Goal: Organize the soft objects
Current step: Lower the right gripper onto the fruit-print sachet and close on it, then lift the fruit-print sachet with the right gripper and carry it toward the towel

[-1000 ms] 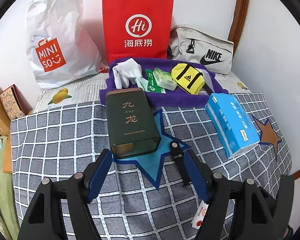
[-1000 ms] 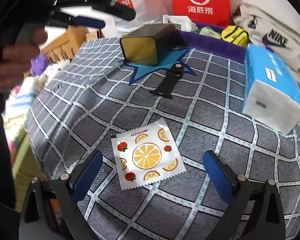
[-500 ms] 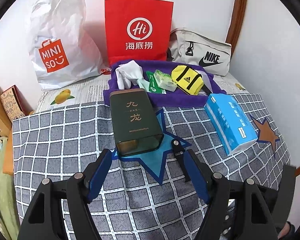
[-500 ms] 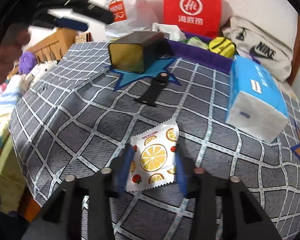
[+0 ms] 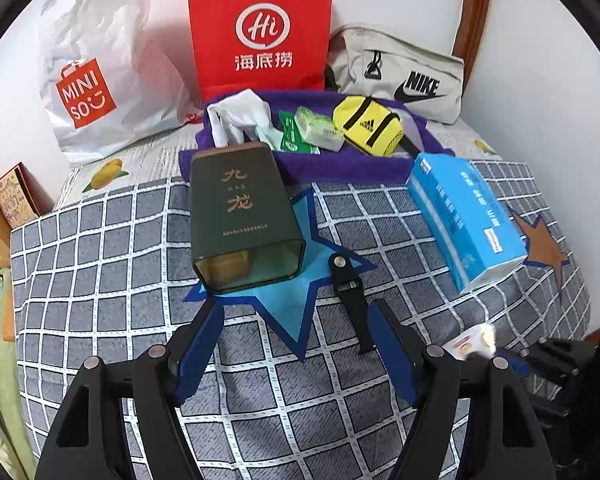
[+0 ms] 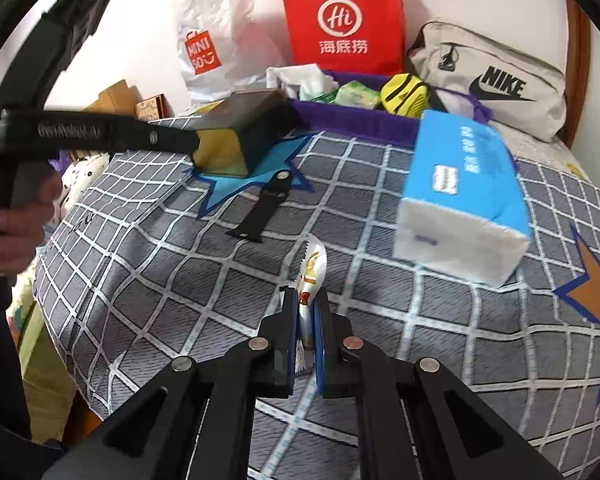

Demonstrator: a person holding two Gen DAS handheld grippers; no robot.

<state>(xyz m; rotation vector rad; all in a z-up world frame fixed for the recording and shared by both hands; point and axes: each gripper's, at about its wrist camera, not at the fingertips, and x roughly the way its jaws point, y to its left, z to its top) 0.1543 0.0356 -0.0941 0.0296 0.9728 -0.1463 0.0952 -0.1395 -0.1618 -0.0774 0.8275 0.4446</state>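
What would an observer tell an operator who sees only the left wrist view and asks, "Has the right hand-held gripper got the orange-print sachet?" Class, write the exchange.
Observer: Yes. The right wrist view shows the right hand-held gripper shut on the sachet, which sits edge-on between its fingers.
Operator: Is the whole sachet inside the grip?
Observer: No. Its serrated end sticks out past the fingertips, toward the black strap.
Operator: How does my left hand-held gripper look from there?
Observer: From the side, a bare hand grips its handle, and its front end overlaps the dark green tin.
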